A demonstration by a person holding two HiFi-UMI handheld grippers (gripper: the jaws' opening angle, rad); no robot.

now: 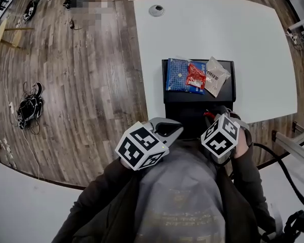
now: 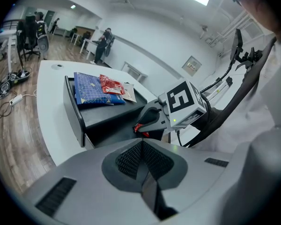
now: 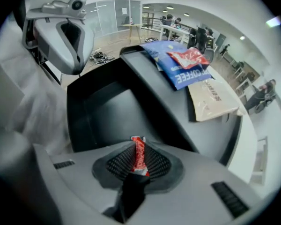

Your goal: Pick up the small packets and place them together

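Sachet (image 3: pixel 139 156), small and red, stands on edge between the pads of the right claw (image 3: pixel 138 150), which is pinched narrow on it and points steeply down into the low near well of the black tray (image 3: pixel 107 111). Whether the sachet has left the well floor cannot be told. The other packets already lie together on the tray's raised far level: a blue packet (image 1: pixel 178 75), a red packet (image 1: pixel 195 76) partly on top of it, and a beige packet (image 1: pixel 214 76) just beside that. The tray sits at the near edge of the white bench (image 1: pixel 218 29).

The left claw (image 2: pixel 141 153) has its pads pressed together with nothing between them. It hangs off to the left of the tray, apart from everything.

The step in hand looks like the pick-up of the last stray sachet, with the grip made and the carry not yet begun. The next move calls for a lift straight up to clear the wall between the well and the upper level, then a short reach forward. The release should come over or against the pile, low enough that the light sachet does not flutter off or slide back into the well.
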